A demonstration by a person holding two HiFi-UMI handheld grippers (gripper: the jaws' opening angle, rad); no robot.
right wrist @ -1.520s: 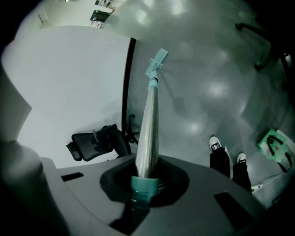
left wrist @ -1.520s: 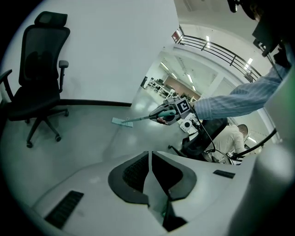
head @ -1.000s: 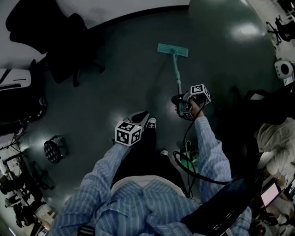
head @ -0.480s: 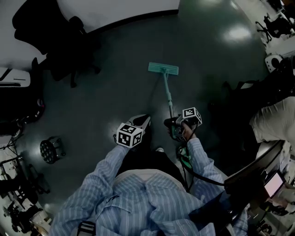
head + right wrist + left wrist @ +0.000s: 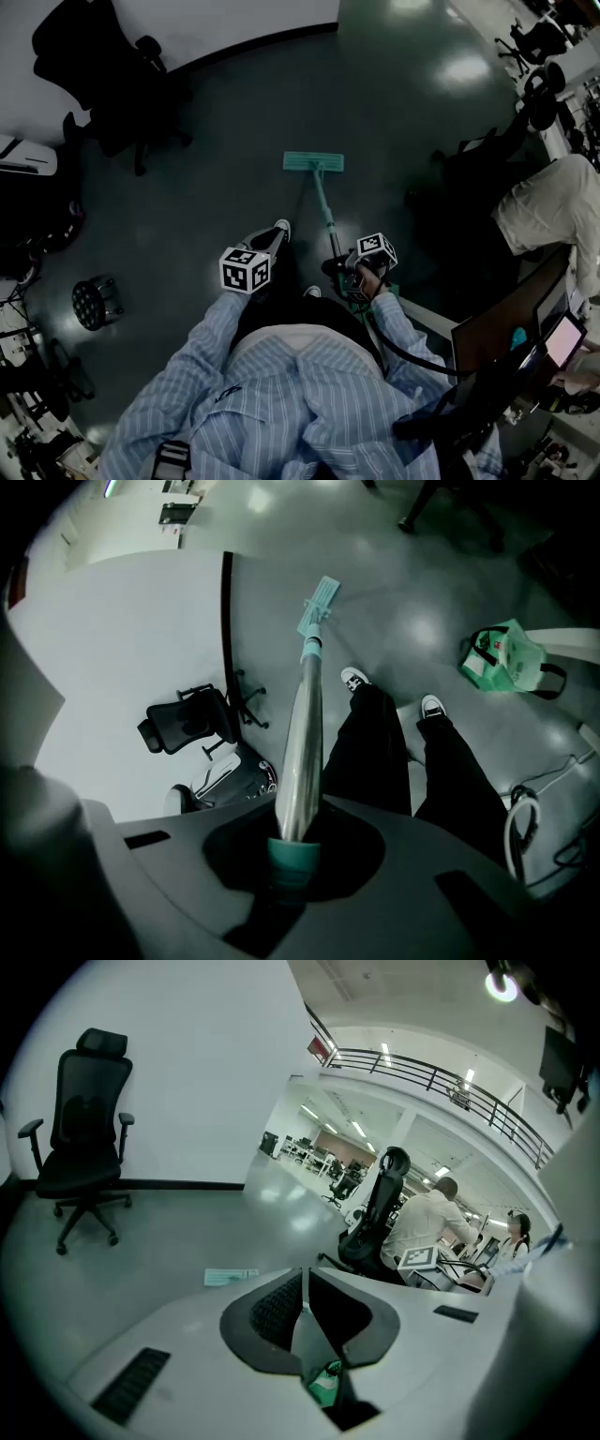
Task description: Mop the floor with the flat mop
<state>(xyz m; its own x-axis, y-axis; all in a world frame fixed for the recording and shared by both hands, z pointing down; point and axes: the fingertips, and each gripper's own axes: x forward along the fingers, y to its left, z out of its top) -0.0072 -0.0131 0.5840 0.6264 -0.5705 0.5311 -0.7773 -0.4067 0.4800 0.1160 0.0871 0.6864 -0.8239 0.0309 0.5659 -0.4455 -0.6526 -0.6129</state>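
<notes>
Between the right tongs (image 5: 293, 855) sits the flat mop handle (image 5: 302, 724).

mop head (image 5: 313, 162): teal
mop handle (image 5: 302, 752): silver, teal grip
floor (image 5: 234, 122): dark grey-green
shirt (image 5: 281, 403): blue-white stripes
trousers (image 5: 370, 752): black
chair (image 5: 84, 1138): black

Floor (image 5: 403, 103): smooth, glossy, glare patches. Flat mop (image 5: 302, 733): shaft polished metal, teal grip end matt. Sleeve (image 5: 187, 370): striped cloth.

The flat mop (image 5: 314, 161) has slid nearer — drawn back, it seems, by the right gripper (image 5: 339, 269).
</notes>
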